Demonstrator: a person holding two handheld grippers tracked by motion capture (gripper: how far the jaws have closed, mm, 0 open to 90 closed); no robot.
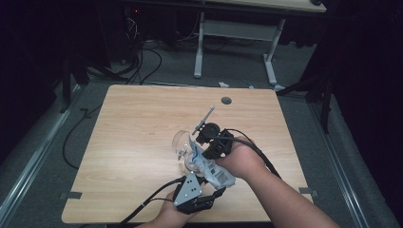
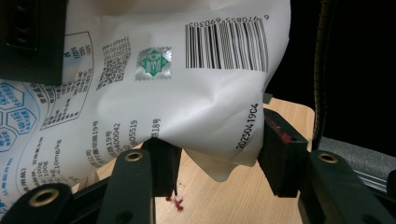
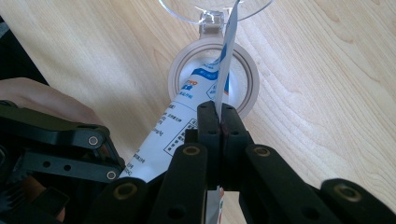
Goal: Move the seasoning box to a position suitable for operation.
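R gripper (image 3: pixel 219 122) pinches white-blue printed plastic pouch (image 2: pixel 187 93) edge above clear lidded jar (image 3: pixel 214 79); L gripper (image 2: pixel 217 161) grips pouch bottom (loosely?). Risk: pouch slips, spills beside jar.

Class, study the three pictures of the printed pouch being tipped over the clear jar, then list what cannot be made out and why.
- Jar contents: in the right gripper view the pouch covers the mouth of the jar.
- Pouch top: cut off by the upper edge in the left gripper view.
- Pouch print: too small to read in the high view.
- Left gripper grip: pouch sags between the fingers; pad contact unclear.
- Right gripper: pinches the pouch edge.
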